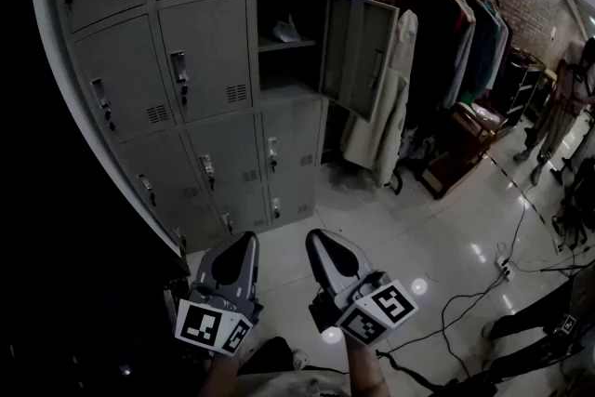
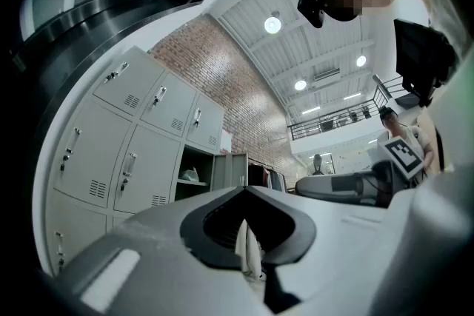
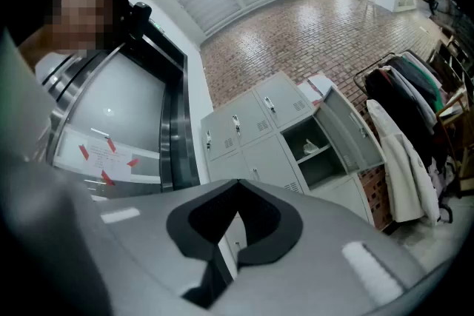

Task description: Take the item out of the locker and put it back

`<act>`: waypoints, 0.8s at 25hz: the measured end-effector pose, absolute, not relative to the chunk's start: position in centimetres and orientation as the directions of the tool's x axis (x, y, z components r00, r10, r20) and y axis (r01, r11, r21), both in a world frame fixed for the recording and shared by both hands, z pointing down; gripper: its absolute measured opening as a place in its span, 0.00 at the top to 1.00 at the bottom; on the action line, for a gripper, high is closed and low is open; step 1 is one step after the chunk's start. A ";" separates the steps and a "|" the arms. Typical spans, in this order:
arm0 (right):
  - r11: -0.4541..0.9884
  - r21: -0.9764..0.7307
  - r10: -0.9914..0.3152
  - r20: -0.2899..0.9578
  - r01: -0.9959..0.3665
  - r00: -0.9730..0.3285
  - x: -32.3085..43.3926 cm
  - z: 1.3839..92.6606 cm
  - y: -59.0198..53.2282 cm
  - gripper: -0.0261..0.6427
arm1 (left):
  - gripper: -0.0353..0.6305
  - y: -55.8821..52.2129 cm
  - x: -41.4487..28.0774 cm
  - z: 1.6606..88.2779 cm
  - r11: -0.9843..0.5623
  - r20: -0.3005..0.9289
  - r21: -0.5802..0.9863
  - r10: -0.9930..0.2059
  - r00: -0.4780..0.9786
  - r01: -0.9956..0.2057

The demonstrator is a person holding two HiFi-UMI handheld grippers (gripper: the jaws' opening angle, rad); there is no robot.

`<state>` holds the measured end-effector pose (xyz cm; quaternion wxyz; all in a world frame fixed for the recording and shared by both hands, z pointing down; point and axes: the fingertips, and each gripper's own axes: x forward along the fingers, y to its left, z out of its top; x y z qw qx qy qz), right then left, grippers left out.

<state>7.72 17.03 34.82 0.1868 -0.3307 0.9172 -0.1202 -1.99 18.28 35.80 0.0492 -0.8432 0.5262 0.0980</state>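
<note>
A grey bank of lockers (image 1: 186, 70) stands ahead, and one locker (image 1: 288, 74) in it has its door (image 1: 358, 51) swung out to the right. On its upper shelf lies a small white item (image 1: 286, 31), which the left gripper view (image 2: 191, 175) and the right gripper view (image 3: 310, 149) also show. My left gripper (image 1: 249, 239) and right gripper (image 1: 313, 237) hover side by side low in the head view, well short of the lockers. Both are shut with nothing held; their tips meet in the left gripper view (image 2: 244, 189) and the right gripper view (image 3: 238, 182).
A white coat (image 1: 386, 107) hangs just right of the open door. Beyond it a clothes rack (image 1: 465, 33) stands against the brick wall. Cables (image 1: 502, 267) trail over the glossy floor at right, where a person (image 1: 558, 112) stands. Closed lockers fill the left.
</note>
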 end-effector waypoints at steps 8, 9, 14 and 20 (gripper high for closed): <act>0.778 -0.331 -0.618 -0.254 -0.533 -0.744 7.0 35.6 15.1 0.96 | 0.94 15.5 -2.6 36.0 -0.417 -0.237 0.033 -0.886 0.398 -0.908; 0.782 -0.329 -0.614 -0.254 -0.530 -0.748 6.9 35.7 14.5 0.96 | 0.94 14.8 -2.6 36.0 -0.417 -0.240 0.033 -0.885 0.398 -0.908; 0.804 -0.291 -0.587 -0.255 -0.518 -0.769 5.5 36.0 11.0 0.96 | 0.94 10.4 -3.5 36.3 -0.427 -0.270 0.029 -0.874 0.404 -0.904; 0.796 -0.271 -0.600 -0.233 -0.542 -0.765 3.4 36.3 3.4 0.96 | 0.94 2.1 -5.5 36.5 -0.446 -0.284 0.040 -0.863 0.418 -0.894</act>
